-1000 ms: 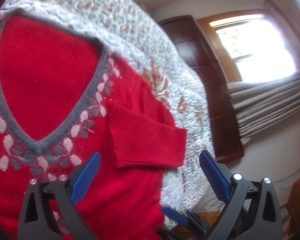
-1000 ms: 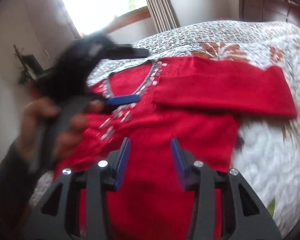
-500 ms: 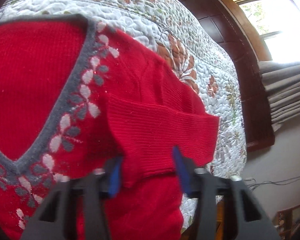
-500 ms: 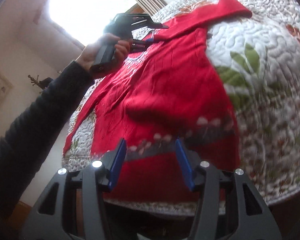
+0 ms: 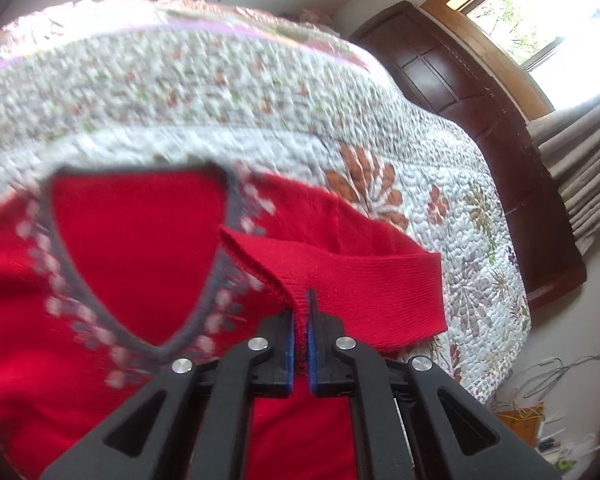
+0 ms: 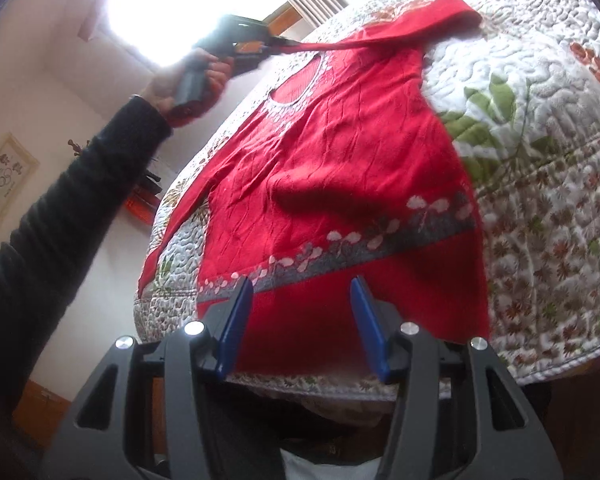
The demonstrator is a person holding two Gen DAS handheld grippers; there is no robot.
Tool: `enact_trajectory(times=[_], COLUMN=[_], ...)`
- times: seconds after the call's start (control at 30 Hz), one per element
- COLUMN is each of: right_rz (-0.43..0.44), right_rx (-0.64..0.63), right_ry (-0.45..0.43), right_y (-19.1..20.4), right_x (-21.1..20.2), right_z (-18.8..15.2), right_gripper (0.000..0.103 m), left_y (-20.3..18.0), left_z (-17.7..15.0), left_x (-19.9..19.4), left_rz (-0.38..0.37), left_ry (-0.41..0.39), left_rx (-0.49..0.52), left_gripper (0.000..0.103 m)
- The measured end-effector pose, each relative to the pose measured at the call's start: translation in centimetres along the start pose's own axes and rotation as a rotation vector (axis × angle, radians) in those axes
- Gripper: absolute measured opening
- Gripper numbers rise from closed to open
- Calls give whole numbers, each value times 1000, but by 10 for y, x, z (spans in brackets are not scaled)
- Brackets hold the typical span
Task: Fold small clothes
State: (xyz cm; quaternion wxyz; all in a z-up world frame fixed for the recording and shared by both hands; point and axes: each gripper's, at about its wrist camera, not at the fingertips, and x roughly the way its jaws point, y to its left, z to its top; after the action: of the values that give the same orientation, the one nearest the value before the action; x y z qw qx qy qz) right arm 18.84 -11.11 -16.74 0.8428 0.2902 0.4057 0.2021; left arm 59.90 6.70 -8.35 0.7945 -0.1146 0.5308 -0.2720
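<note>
Left gripper has just clamped the sleeve cuff

The left gripper (image 5: 300, 312), open a second ago, now pinches the red knit sweater's (image 6: 340, 160) cuff (image 5: 300, 280), lifting it off the floral quilted bedspread (image 6: 540, 160); the right gripper (image 6: 302, 320) hovers released over the hem, so the sleeve fold is beginning.

Blurred neckline trim (image 5: 64, 280) on the red sweater (image 5: 132, 240); sweater's lower body cut off below.
</note>
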Motion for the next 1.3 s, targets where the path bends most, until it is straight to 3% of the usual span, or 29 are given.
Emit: enact_trajectory(times=[0.23, 0.4, 0.8, 1.3], right_rz=[11, -11, -19, -28], right_rx=[-2, -7, -19, -11], right_ry=[29, 42, 62, 89], right_y=[9, 12, 26, 28], right_x=[6, 11, 21, 35], right_z=[-9, -11, -14, -14], right_gripper=[52, 52, 52, 52], left_y=[71, 122, 177, 228], left_z=[9, -2, -39, -78], left_x=[-80, -101, -105, -57], left_rz=[93, 127, 85, 67], left_ry=[-96, -114, -136, -77], left_rx=[-31, -83, -157, -226], left_gripper=[4, 4, 4, 4])
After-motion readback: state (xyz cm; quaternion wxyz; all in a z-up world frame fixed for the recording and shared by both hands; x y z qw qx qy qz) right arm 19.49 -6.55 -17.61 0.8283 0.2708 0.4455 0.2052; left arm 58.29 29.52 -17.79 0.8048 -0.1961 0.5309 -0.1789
